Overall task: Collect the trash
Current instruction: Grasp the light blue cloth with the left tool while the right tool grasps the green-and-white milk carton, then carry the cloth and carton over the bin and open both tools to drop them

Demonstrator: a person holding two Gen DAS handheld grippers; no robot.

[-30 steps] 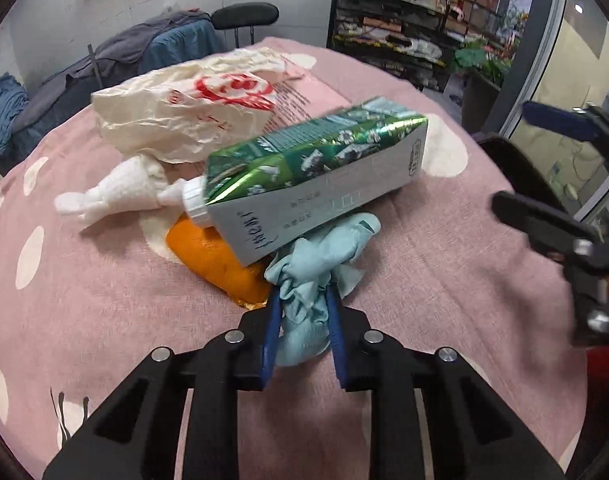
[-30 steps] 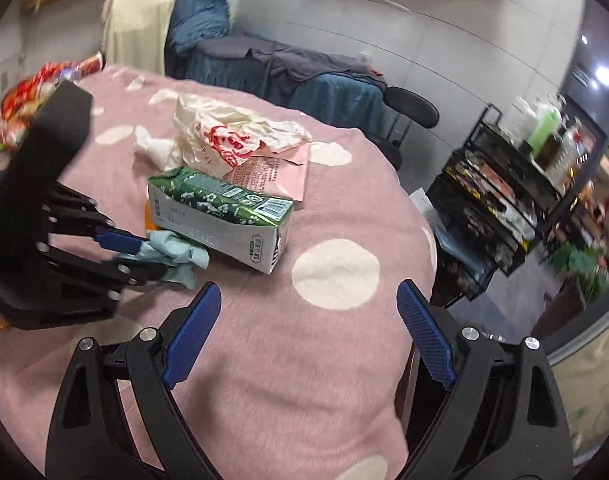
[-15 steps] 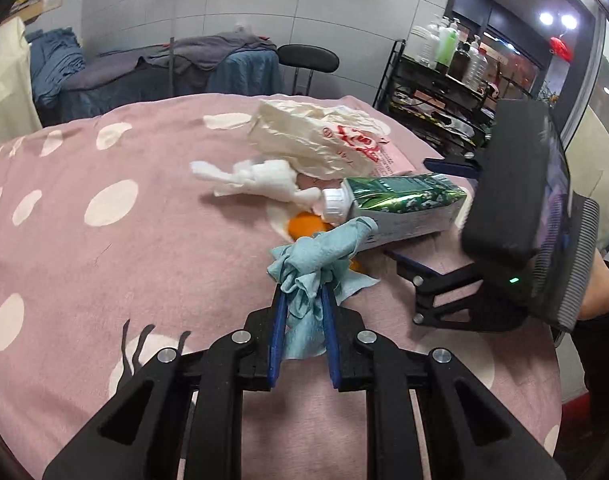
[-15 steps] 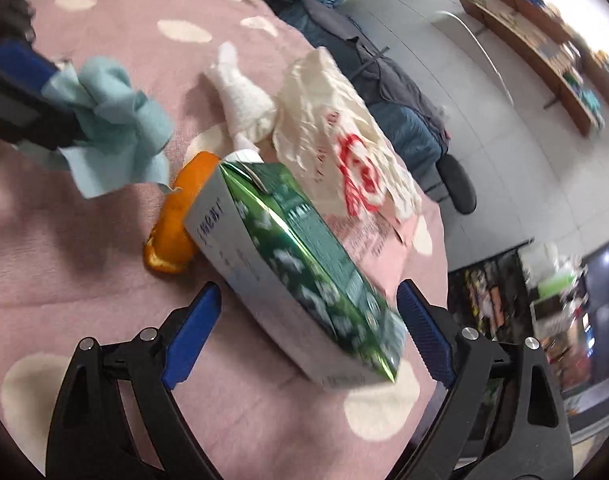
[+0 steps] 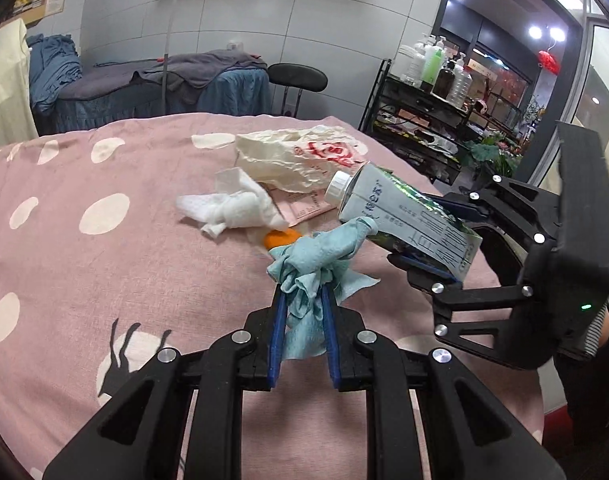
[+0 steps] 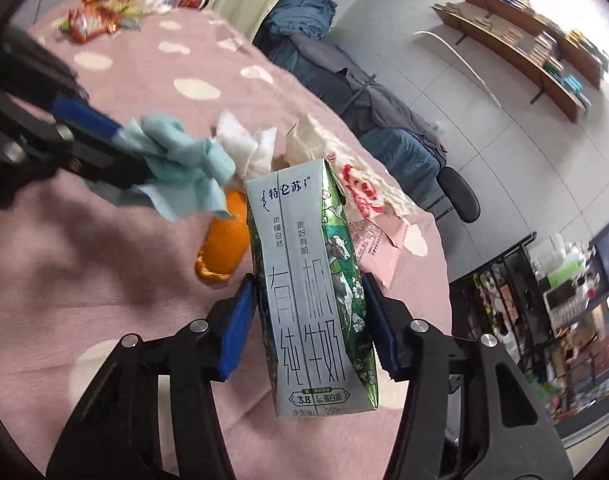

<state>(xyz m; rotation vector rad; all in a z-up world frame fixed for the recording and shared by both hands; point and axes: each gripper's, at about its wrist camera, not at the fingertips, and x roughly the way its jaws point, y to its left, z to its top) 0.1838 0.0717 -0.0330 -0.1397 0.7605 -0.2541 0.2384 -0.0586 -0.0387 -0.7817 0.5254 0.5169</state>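
Biggest thing first: the round surface under its pink cloth with white spots (image 5: 104,208), carrying all the litter. We see a crumpled cream plastic bag with red print (image 5: 300,156) lying toward its far side, with a pink printed paper sheet (image 5: 304,210) poking out from beneath it.

Next, the green-and-grey milk carton with a white screw cap (image 6: 312,280). Our right claw (image 6: 310,320) has just been closing, and in the right wrist view its blue pads sit against both flanks of the carton, so we are gripping it. From the left wrist view the carton hangs tilted, cap end toward the bag, clear of the cloth (its lower edge is hidden behind the claw).

Then a crumpled white paper tissue (image 5: 232,204), resting on the cloth just beside the bag and overlapping the pink sheet.

Our left claw (image 5: 302,300) stands narrow, clamped on a scrunched pale-blue tissue (image 5: 316,256). The wad sticks out past the fingertips and its tip is touching or nearly touching the carton's side; we cannot tell which.

Smallest in the cluster: a piece of orange peel (image 6: 228,236), lying on the cloth between the blue wad and the carton.

At the far edge, in the right wrist view, a heap of red and yellow snack wrappers (image 6: 112,4) sits well apart.
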